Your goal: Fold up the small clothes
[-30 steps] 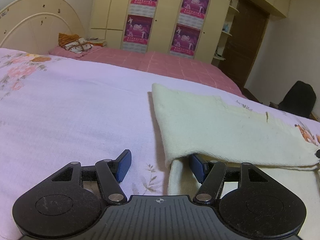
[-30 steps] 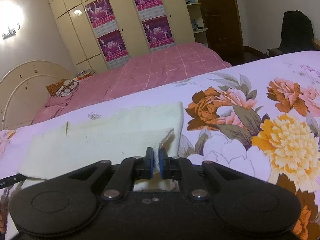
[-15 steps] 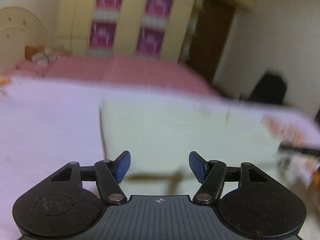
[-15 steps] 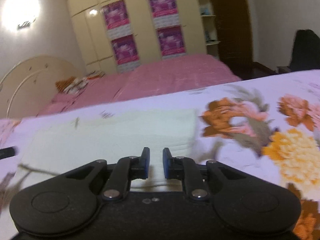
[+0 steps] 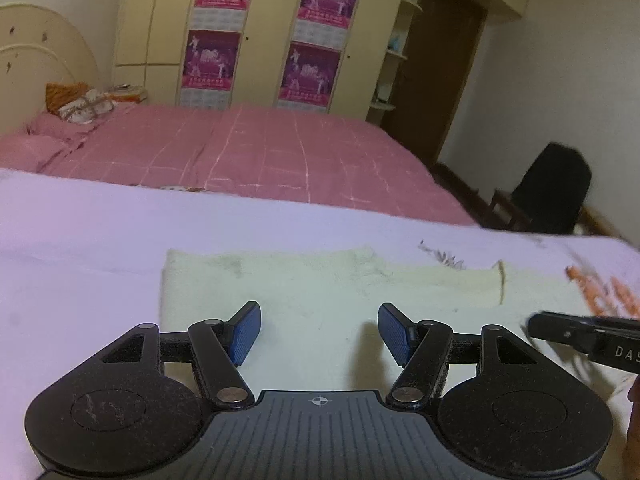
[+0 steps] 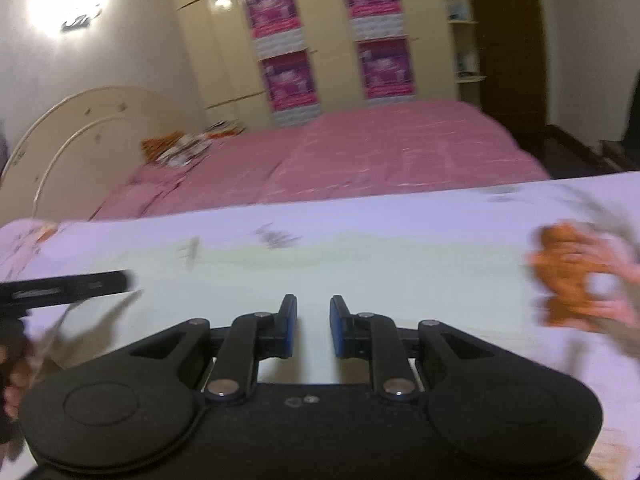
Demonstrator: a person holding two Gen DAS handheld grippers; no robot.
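A pale cream cloth (image 5: pixel 320 292) lies folded flat on the lilac floral bedspread (image 5: pixel 80 264). My left gripper (image 5: pixel 319 333) is open and empty, hovering above the cloth's left part. The right gripper's side (image 5: pixel 580 334) shows at the right edge of that view. In the right wrist view the cloth (image 6: pixel 360 276) is blurred by motion. My right gripper (image 6: pixel 313 326) is open with a narrow gap and empty above the cloth's near edge. The left gripper's side (image 6: pixel 68 286) shows at the left.
A second bed with a pink checked cover (image 5: pixel 240 152) stands behind, with pillows (image 5: pixel 80 104) at a cream headboard (image 5: pixel 36 52). Cream wardrobes with purple posters (image 5: pixel 264 36) line the back wall. A dark chair (image 5: pixel 552 188) stands at the right by a brown door (image 5: pixel 440 72).
My right gripper has let go of the cloth's corner and opened slightly. Both grippers have lifted and drawn back. The cloth now lies flat, folded over.
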